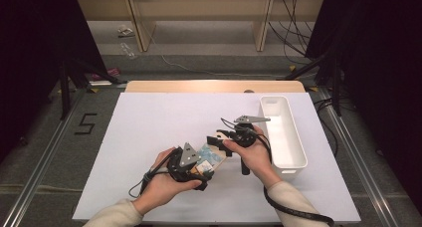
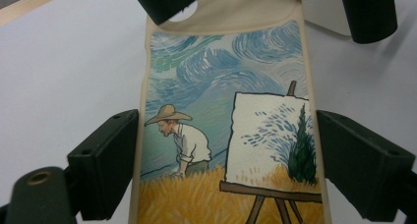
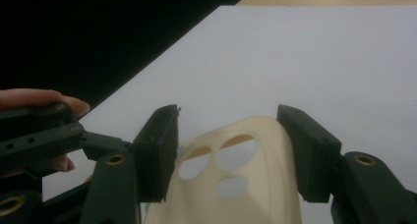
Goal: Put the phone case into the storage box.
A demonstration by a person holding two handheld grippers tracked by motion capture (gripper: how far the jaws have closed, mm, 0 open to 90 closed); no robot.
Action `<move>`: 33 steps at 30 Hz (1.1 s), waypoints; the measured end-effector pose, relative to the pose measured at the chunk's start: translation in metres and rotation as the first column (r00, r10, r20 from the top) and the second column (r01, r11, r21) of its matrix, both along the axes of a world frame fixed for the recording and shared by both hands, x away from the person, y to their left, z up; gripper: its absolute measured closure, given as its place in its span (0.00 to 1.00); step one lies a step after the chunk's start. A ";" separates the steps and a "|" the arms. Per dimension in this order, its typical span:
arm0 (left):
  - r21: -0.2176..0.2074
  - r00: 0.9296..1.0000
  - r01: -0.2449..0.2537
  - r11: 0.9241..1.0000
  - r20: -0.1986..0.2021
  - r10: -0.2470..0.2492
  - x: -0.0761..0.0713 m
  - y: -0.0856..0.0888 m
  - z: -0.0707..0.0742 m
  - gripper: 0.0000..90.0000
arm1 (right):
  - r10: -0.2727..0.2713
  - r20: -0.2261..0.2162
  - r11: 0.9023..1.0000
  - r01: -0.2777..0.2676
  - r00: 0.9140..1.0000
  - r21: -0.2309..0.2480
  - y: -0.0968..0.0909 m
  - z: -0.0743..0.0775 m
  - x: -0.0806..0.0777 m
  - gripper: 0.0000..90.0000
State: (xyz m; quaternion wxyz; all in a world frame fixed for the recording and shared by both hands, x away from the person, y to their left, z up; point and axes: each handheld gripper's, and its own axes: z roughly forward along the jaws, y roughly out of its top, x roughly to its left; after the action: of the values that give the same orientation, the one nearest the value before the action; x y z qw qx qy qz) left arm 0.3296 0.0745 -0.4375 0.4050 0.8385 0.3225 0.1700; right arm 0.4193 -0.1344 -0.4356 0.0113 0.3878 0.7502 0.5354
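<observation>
On my left side, the left gripper (image 1: 190,163) sits low over the near middle of the white bench (image 1: 149,137), and the phone case (image 2: 226,130) runs between its jaws. From the left gripper view the two black jaws stand at either long edge of the case, close against them, and I judge they are clamped on it, though I cannot see the contact on the right edge plainly. The printed back faces up: a painter in a straw hat, a wheat field, an easel, swirling blue sky.

Moving to the middle, the case spans the gap between both tools, held just above the bench by my reading of the high view.

On my right, the right gripper (image 1: 244,133) takes the other end, the one with the camera cutouts. In the right gripper view the cream rim bows upward between the jaws, which stand narrow with a sliver of daylight at each side, so I cannot tell whether they truly bite.

That bowing tells me the case is light, soft and springy. I would hold it by the long edges, gently, since a hard squeeze folds it.

Farthest right, the white bin (image 1: 281,132) stands open.
</observation>
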 end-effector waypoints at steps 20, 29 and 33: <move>-0.101 0.991 0.030 0.994 0.132 -0.016 0.001 0.011 0.014 0.30 | 0.077 0.224 0.997 -0.082 0.972 0.013 0.010 0.062 -0.030 0.89; -0.112 0.991 0.035 0.993 0.133 -0.020 0.012 0.036 0.008 0.21 | 0.147 0.282 0.989 -0.132 0.948 -0.070 0.007 0.080 -0.034 0.89; -0.123 0.991 0.062 0.990 0.129 -0.046 0.015 0.040 0.006 0.22 | 0.216 0.289 0.975 -0.188 0.933 -0.120 0.009 0.082 -0.035 0.89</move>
State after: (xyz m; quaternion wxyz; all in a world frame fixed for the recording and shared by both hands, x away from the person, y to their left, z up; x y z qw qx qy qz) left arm 0.3443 0.1148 -0.4313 0.4816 0.8070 0.2837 0.1907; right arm 0.3843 -0.1251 -0.3538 0.0874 0.2221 0.7991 0.5518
